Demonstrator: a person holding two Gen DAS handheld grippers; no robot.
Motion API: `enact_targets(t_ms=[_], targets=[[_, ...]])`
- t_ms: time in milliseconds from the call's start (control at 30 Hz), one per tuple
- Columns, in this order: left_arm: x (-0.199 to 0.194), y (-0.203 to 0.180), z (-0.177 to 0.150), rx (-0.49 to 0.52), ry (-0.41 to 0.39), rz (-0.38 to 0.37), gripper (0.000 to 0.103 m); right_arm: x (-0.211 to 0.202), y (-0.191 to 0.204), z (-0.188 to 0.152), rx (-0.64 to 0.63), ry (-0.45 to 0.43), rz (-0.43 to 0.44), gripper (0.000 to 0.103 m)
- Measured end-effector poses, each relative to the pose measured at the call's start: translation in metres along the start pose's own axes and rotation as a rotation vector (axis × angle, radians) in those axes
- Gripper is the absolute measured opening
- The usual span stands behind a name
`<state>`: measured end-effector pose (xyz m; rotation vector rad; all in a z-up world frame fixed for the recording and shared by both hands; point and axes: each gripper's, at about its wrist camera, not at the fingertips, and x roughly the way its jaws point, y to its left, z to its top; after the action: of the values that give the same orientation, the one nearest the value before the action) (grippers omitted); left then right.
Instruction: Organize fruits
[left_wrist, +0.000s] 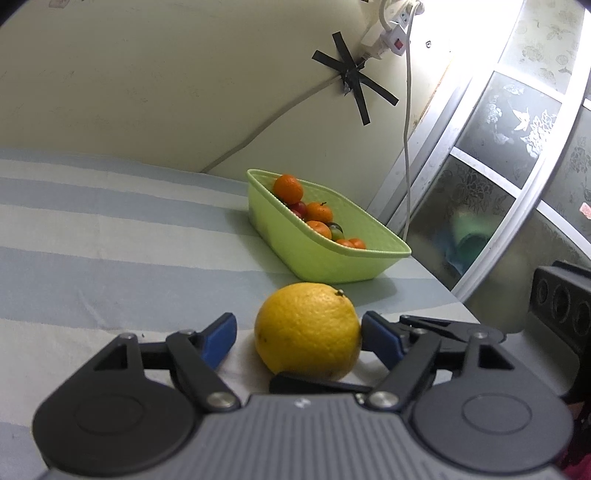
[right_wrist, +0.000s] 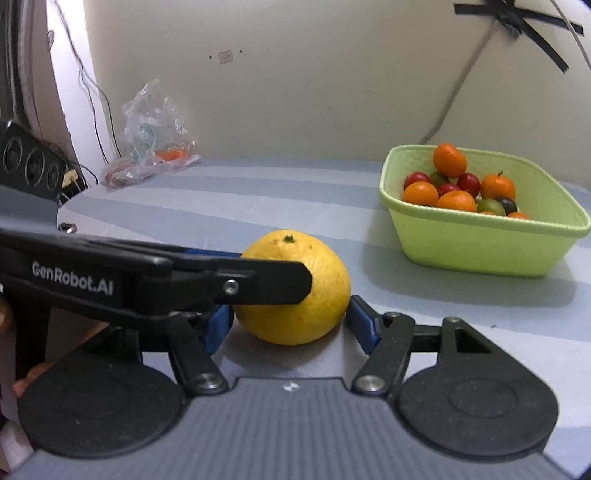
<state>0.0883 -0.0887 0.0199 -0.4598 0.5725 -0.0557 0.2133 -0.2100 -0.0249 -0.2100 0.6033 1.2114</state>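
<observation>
- The big yellow citrus sits on the striped cloth of the desk, just in front of the light green basket, apart from it.
- Left tongs stand spread around the fruit: the blue pad on the left is clear of the peel with cloth showing between, while the right one sits right at the fruit's edge, so nothing is clamped.
- From the right wrist camera, the right tongs also bracket the same citrus, blue pads close at each side low down; whether they press on the peel cannot be told.
- A black finger of the left tool, lettered "GenRobot.AI", crosses in front of the fruit in that view.
- The basket holds small oranges, red plums and a few green fruits, one orange perched on top.
- Far back by the wall lies a crumpled clear plastic bag.
- Black tape pins a cable to the wall above the basket.
</observation>
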Motion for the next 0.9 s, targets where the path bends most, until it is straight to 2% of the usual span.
enact_targets(t_ms=[333, 900], targets=[[-0.0002, -0.0036, -0.0011, 0.013, -0.006, 0.009, 0.079, 0.0002, 0.0006, -0.0017, 0.003, -0.007, 0.004, 0.071], [0.0009, -0.0009, -0.0009, 0.02, 0.002, 0.036, 0.089, 0.0007, -0.0042, -0.0007, -0.001, -0.008, 0.008, 0.07]])
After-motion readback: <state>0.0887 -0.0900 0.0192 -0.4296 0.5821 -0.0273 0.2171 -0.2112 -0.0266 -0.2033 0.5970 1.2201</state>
